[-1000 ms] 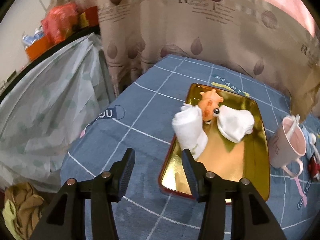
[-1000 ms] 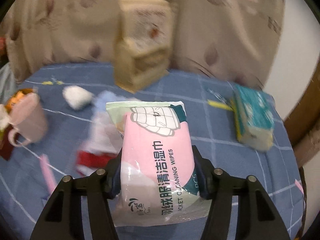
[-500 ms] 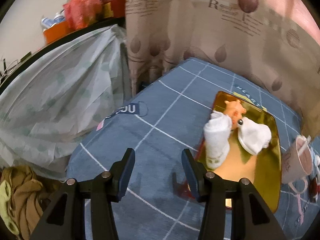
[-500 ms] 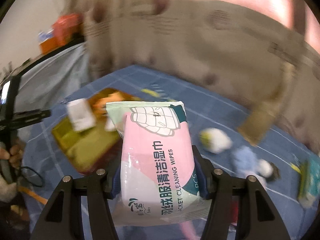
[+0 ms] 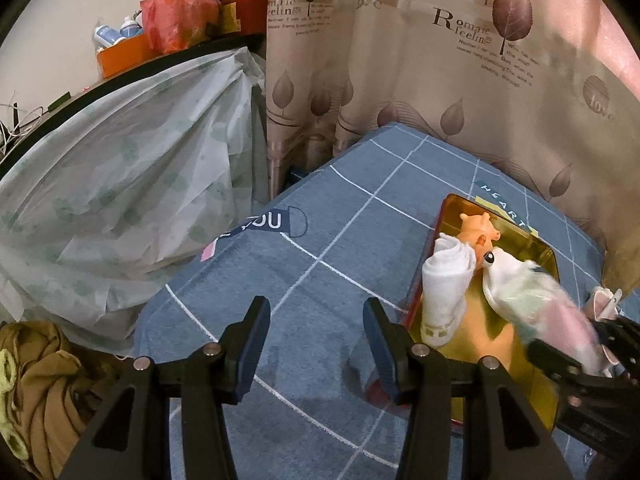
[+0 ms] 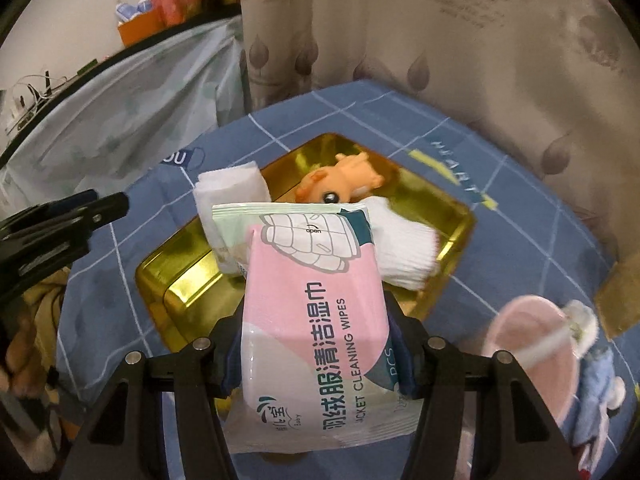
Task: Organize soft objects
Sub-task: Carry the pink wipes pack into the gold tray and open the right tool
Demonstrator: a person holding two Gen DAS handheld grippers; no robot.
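Observation:
My right gripper (image 6: 318,344) is shut on a pink and white pack of cleaning wipes (image 6: 312,272), held just above the near end of a gold tray (image 6: 188,296). Inside the tray are an orange toy animal (image 6: 344,182), a rolled white towel (image 6: 232,188) and a folded white cloth (image 6: 404,248). In the left wrist view the tray (image 5: 480,328) is at the right, with the blurred wipes pack (image 5: 560,316) coming in over it. My left gripper (image 5: 316,344) stands open and empty over the blue cover, left of the tray.
A blue checked cover (image 5: 320,248) spreads under everything. A pink mug (image 6: 528,344) and a blue plush (image 6: 600,392) sit right of the tray. A leaf-print curtain (image 5: 440,80) hangs behind. A plastic-draped shelf (image 5: 120,180) and crumpled brown cloth (image 5: 40,380) are on the left.
My right gripper has swung far to the left with the wipes pack, from the mug's side to over the gold tray. My left gripper has drifted left, away from the tray.

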